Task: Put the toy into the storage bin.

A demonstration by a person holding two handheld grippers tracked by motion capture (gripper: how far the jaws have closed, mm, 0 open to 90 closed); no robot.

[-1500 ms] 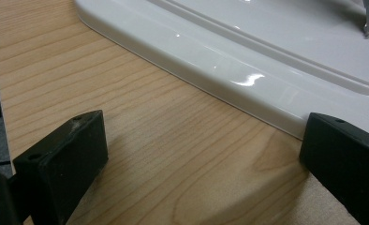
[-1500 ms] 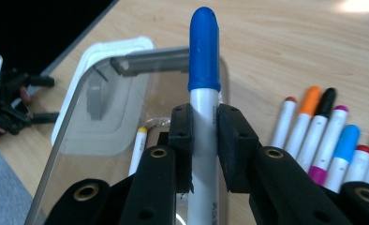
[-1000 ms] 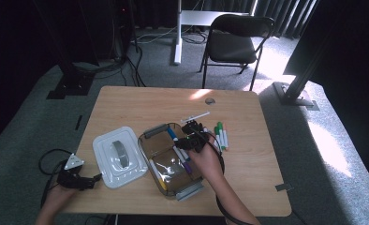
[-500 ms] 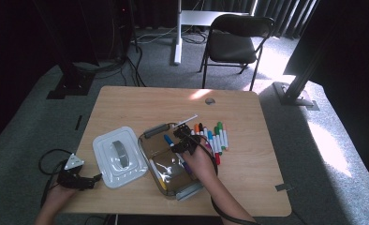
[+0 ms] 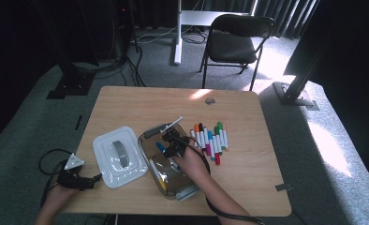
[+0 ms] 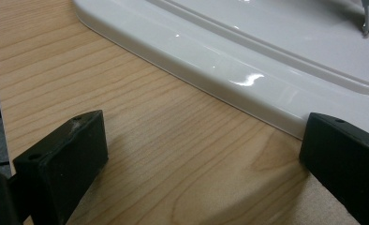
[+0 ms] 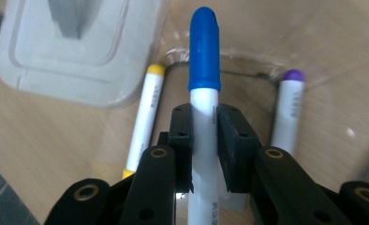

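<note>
Gripping a blue-capped marker, right gripper, yellow-capped marker beside

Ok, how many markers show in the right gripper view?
3. A blue-capped marker is clamped in the right tongs; a yellow-capped marker lies left of it, a purple-capped marker right of it, both in the clear box. Others may be hidden.

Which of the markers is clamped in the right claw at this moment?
The blue-capped marker, pinched between the right claw's jaws over the clear box. The yellow-capped marker and purple-capped marker lie loose inside.
</note>
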